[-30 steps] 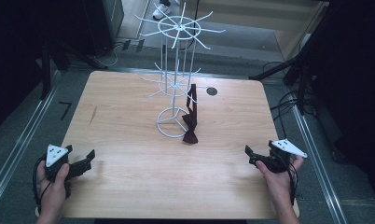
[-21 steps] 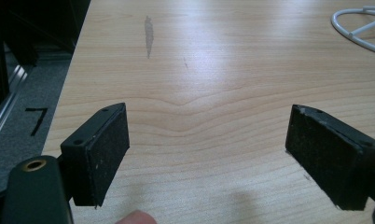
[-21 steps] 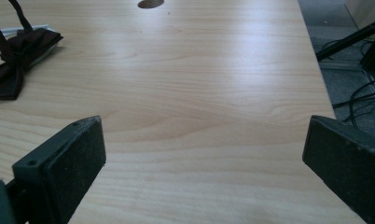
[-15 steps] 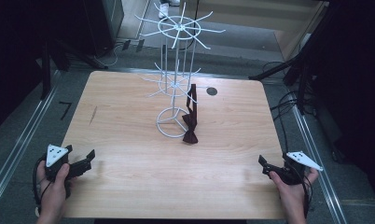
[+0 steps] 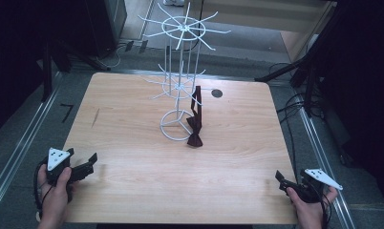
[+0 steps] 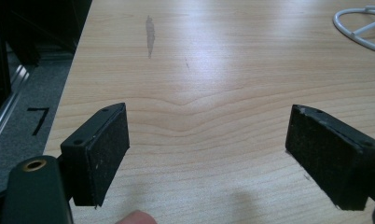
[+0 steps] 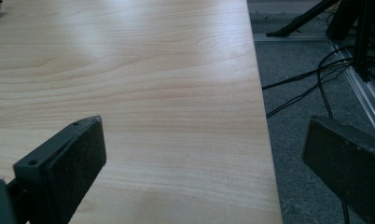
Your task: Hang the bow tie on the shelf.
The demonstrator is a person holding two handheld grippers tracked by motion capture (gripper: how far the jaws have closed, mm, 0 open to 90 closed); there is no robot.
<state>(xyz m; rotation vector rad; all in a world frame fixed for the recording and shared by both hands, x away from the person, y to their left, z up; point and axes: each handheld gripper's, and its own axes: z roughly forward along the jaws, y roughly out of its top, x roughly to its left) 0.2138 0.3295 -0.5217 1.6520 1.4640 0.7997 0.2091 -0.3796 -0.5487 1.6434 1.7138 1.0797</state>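
1. While I watch the high view, a dark bow tie hangs on the white wire rack mid-table.
2. Left gripper view: my left gripper gapes, released, near-left.
3. Right gripper view: my right gripper gapes, straddling the right edge.

We see a wire rack standing in the middle of the table, toward the back. A bow tie hangs on its right side.

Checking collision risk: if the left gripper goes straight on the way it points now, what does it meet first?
Probably nothing soon. The left gripper, jaws open, looks along bare table. The white rack base lies right of its line, though depth is unclear.
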